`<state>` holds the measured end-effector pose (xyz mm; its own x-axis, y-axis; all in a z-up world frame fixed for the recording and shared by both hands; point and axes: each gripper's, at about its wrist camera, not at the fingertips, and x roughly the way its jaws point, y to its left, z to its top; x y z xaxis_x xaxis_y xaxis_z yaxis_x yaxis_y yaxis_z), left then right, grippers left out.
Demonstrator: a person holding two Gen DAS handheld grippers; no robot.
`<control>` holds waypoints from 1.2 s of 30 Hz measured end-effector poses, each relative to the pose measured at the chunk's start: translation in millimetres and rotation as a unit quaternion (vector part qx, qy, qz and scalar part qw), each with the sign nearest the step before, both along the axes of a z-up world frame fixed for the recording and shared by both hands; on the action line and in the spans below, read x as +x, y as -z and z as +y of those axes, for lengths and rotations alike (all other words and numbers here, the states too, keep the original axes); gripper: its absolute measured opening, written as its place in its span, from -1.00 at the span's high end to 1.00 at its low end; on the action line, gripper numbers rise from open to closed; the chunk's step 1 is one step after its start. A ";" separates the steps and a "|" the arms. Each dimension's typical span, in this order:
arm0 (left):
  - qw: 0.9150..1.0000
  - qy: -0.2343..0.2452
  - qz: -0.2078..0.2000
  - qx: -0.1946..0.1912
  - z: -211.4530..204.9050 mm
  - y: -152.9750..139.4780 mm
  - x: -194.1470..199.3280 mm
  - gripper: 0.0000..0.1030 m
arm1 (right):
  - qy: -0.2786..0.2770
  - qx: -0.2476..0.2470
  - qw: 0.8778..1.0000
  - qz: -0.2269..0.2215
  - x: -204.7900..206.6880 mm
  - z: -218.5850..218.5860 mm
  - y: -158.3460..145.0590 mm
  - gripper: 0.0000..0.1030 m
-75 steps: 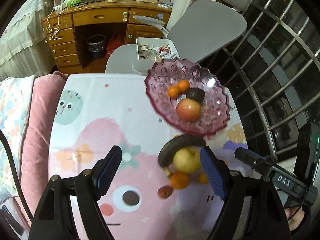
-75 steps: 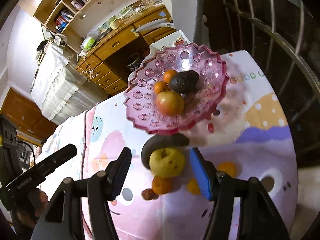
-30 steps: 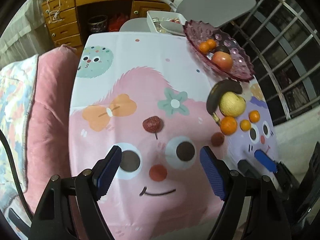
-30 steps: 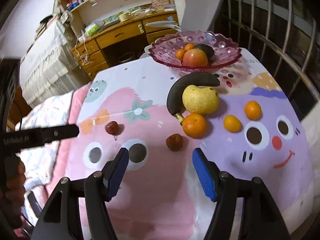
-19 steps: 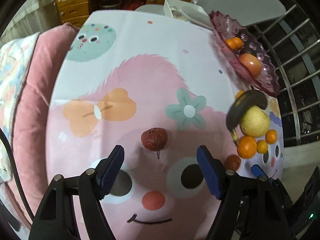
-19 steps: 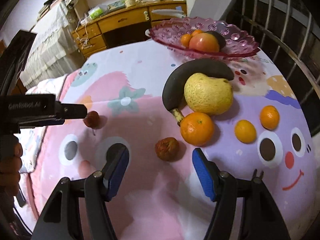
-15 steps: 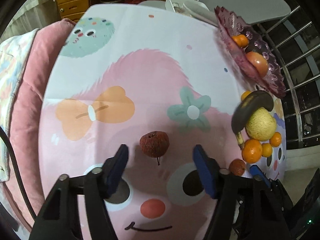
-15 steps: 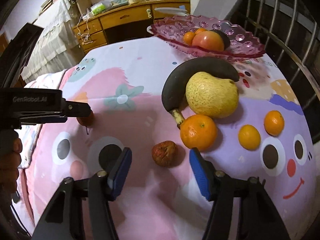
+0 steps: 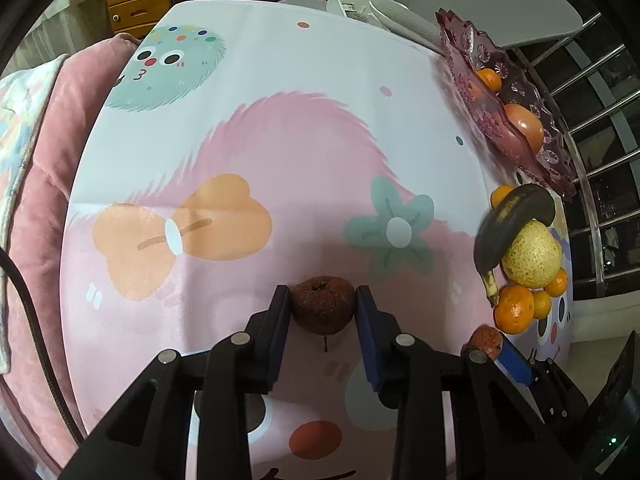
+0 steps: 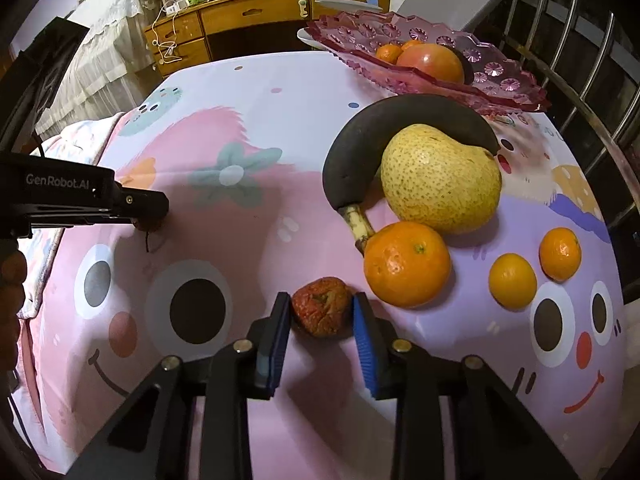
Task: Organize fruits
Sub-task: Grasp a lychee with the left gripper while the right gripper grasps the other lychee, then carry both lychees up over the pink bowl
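My left gripper [image 9: 322,305] is closing its jaws on a wrinkled dark red fruit [image 9: 322,312] with a short stem, and both blue pads touch its sides on the cartoon tablecloth [image 9: 280,140]. My right gripper [image 10: 321,314] is closing its jaws the same way on a second shrivelled red fruit [image 10: 320,312], pads pressed to it. Just right of that fruit lie an orange [image 10: 406,264], a black banana [image 10: 400,128], a yellow pear [image 10: 440,178] and two small mandarins [image 10: 513,280]. A pink glass bowl [image 10: 504,80] behind them holds an apple [image 10: 434,62] and more fruit.
A pink cushion [image 9: 36,200] borders the table's left side. A wooden desk [image 10: 256,12] and a grey chair [image 9: 480,4] stand beyond the far edge. A metal railing [image 10: 580,60] runs along the right. A hand [image 10: 12,276] holds the left gripper.
Both grippers have dropped toward the table and their jaws have come together, each around a wrinkled red fruit that earlier lay free ahead of the open fingers.
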<state>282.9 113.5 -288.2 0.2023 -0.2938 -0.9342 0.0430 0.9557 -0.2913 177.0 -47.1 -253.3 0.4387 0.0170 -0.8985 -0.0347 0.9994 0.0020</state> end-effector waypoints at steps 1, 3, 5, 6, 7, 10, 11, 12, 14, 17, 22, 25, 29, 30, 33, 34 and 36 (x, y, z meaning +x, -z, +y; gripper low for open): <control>1.000 0.000 -0.001 -0.001 1.5 -1.8 -0.6 0.41 | -0.001 -0.003 1.000 0.001 0.0 0.7 -0.2 0.40; 1.000 0.000 -0.003 -0.005 6.5 -6.9 -2.1 0.41 | -0.004 -0.003 1.000 0.005 -0.1 2.1 -0.6 0.42; 1.000 0.003 -0.006 -0.006 9.2 -12.6 -5.3 0.41 | -0.004 0.004 1.000 0.012 -0.6 3.6 -1.2 0.43; 1.000 0.006 -0.007 -0.006 9.9 -16.0 -6.9 0.41 | -0.003 0.009 1.000 0.015 -1.3 4.0 -1.7 0.43; 1.000 0.008 -0.008 -0.008 10.9 -19.3 -8.8 0.41 | -0.001 0.014 1.000 0.018 -2.6 4.7 -2.6 0.43; 1.000 0.018 -0.015 -0.013 14.7 -31.1 -17.0 0.41 | 0.004 0.019 1.000 0.017 -8.5 9.1 -8.2 0.44; 1.000 0.022 -0.017 -0.014 16.0 -35.4 -20.9 0.41 | 0.006 0.019 1.000 0.014 -11.4 11.3 -11.6 0.44; 0.999 0.026 -0.019 -0.016 17.4 -39.5 -25.0 0.41 | 0.008 0.018 1.000 0.010 -14.9 13.9 -15.5 0.44; 0.999 0.032 -0.020 -0.021 21.3 -47.0 -33.9 0.41 | 0.012 0.017 1.000 0.006 -21.9 18.3 -21.8 0.44; 0.998 0.044 -0.023 -0.027 27.8 -57.5 -50.9 0.41 | 0.023 0.023 0.999 0.003 -33.5 23.2 -30.9 0.44; 0.998 0.054 -0.018 -0.034 38.9 -74.3 -78.8 0.41 | 0.040 0.042 0.998 -0.001 -53.0 26.0 -47.0 0.44; 0.997 0.062 -0.021 -0.037 39.9 -89.0 -93.2 0.41 | 0.041 0.047 0.998 -0.011 -63.2 24.3 -61.0 0.44; 0.997 0.069 -0.029 -0.032 36.4 -110.4 -106.3 0.41 | 0.040 0.047 0.998 -0.018 -69.9 15.5 -82.8 0.44; 0.997 0.071 -0.031 -0.029 34.9 -114.3 -108.4 0.41 | 0.043 0.053 0.998 -0.018 -70.9 12.3 -87.0 0.44; 0.996 0.076 -0.038 -0.028 24.2 -129.8 -113.2 0.41 | 0.057 0.062 0.996 -0.021 -70.1 -4.1 -102.5 0.44; 0.996 0.077 -0.039 -0.029 18.9 -132.7 -112.7 0.41 | 0.063 0.066 0.996 -0.022 -69.4 -12.3 -107.6 0.44; 0.996 0.074 -0.045 -0.033 8.2 -139.9 -112.9 0.41 | 0.071 0.071 0.995 -0.027 -69.3 -28.0 -115.2 0.44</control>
<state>170.0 121.7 -148.4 0.2348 -0.3866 -0.8918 0.2118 0.9158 -0.3412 107.7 -75.0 -138.1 0.4936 0.0771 -0.8663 0.1028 0.9839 0.1462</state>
